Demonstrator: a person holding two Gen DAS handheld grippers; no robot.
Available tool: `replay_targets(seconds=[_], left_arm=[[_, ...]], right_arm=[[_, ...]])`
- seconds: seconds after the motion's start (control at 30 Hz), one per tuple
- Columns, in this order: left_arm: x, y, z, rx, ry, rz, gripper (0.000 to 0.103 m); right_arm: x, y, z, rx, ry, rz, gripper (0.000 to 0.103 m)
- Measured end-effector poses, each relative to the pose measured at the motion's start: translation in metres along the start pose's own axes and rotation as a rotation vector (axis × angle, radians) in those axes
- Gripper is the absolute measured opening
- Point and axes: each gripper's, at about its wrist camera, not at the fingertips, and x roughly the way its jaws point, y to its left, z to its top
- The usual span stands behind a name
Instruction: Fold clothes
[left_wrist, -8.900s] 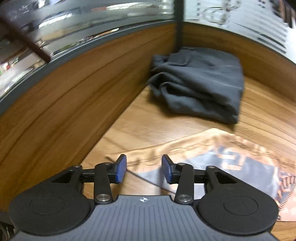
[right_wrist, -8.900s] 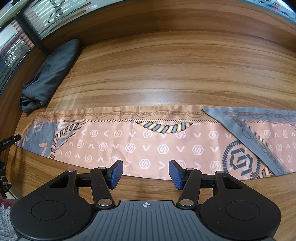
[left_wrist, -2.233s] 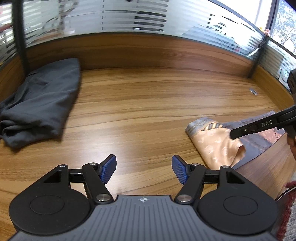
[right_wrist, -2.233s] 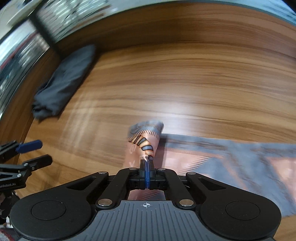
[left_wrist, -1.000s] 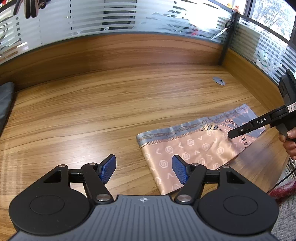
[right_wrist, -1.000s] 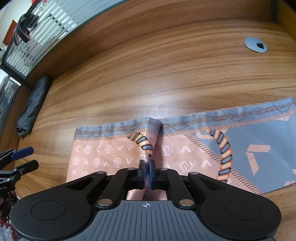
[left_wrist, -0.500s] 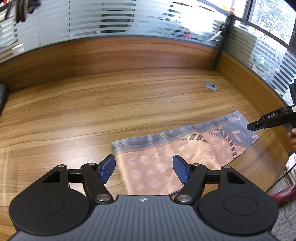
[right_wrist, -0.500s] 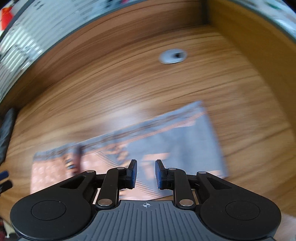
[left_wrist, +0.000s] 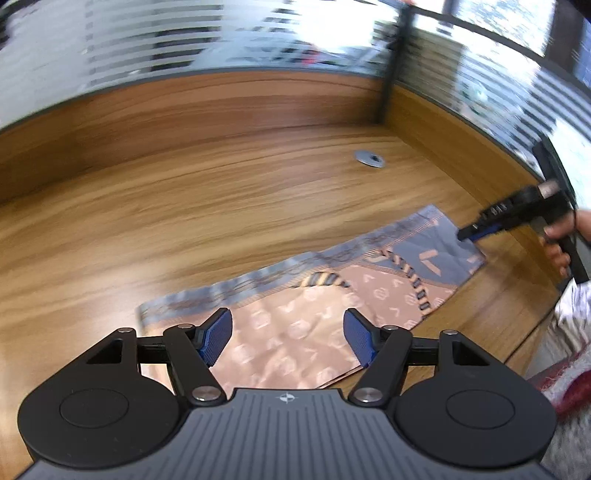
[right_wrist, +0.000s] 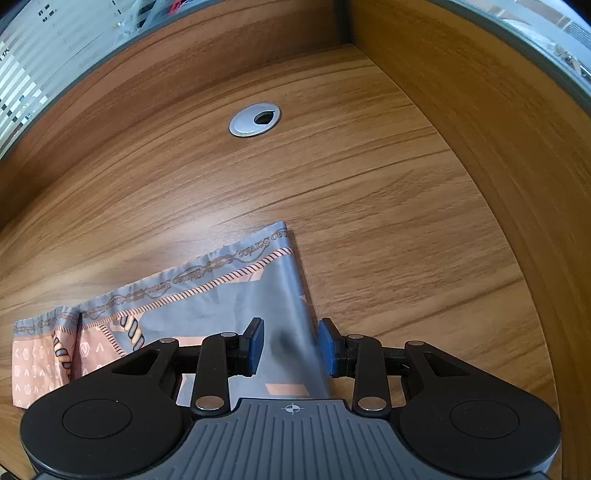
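Right wrist view shows the right gripper (right_wrist: 290, 345) with its blue fingers (right_wrist: 253, 345) parted moderately and holding nothing, poised low over the grey end of the scarf (right_wrist: 236, 295), whose right edge runs between the pads. Left wrist view shows the left gripper (left_wrist: 287, 341) with its fingers (left_wrist: 216, 334) spread wide and also empty, hovering above the peach end of the same cloth. Outward from both tools, the scarf lies as a band doubled over on the worktop (right_wrist: 369, 177), near the front edge, with a raised pleat near its left end where the layers bunch instead of lying flat. Beyond it a metal cable grommet (right_wrist: 255, 119) sits in the bare wood, well apart from the cloth, and a hand (left_wrist: 557, 243) grips the right tool's handle at the frame edge. The fabric looks thin and slippery, so a pinch at the right edge could catch only the top layer and peel the fold open. Dragging either end across the smooth wood could slide the whole band and skew its edges, and the pleat would likely be pressed in as a crease if another fold went over it.
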Motion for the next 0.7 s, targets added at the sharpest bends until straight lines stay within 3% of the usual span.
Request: replay_targets(seconds=[0.03,0.13,0.23,0.3,0.57,0.7], left_arm=[[0.004,-0.004,0.002,0.014,0.001,-0.007,0.063],[0.016,-0.017,0.006,0.057,0.004,-0.026,0.04],[0.035,-0.03,0.011,0.103,0.028,-0.05,0.036],[0.048,-0.038,0.014,0.132,0.047,-0.06,0.027],[0.088,-0.053,0.009,0.16,0.15,-0.089,0.026],[0.09,-0.051,0.01,0.122,0.145,-0.103,0.028]], right_arm=[[0.002,-0.001,0.001,0.002,0.001,0.001,0.035],[0.004,-0.004,0.003,0.003,-0.007,0.003,0.034],[0.004,-0.006,0.005,0.001,-0.015,0.008,0.034],[0.005,-0.007,0.007,-0.001,-0.016,0.01,0.034],[0.005,-0.008,0.005,-0.002,-0.023,0.016,0.034],[0.006,-0.009,0.006,-0.001,-0.013,0.033,0.029]])
